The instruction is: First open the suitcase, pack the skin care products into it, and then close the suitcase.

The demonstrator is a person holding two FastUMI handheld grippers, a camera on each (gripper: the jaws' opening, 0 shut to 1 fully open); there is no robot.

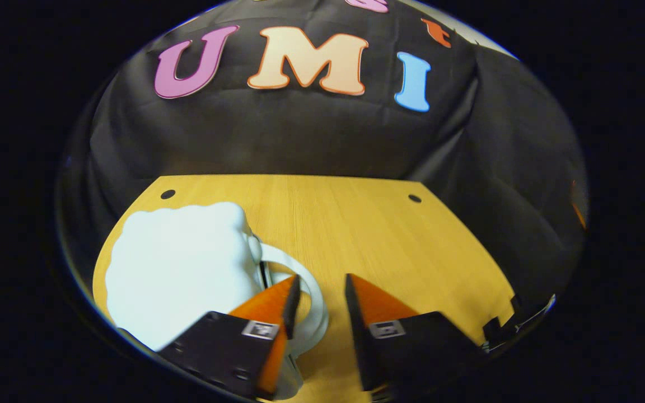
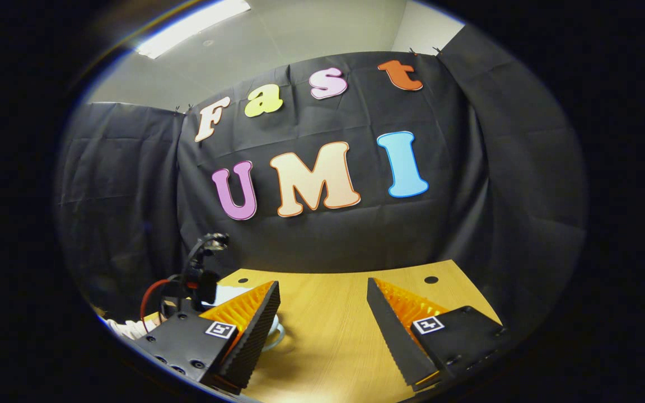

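Both tongs [image 1: 321, 291] [image 2: 322, 302] spread over the wooden table [image 1: 356, 224], white suitcase [image 1: 182, 268] beside left.

Bright ceiling light [image 2: 191, 25], overexposed white object [image 1: 180, 268], fisheye-warped edges

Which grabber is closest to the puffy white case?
The left gripper: its open fingers sit right at the handle of the white case. The right gripper, also open, is farther off, above the wooden table.
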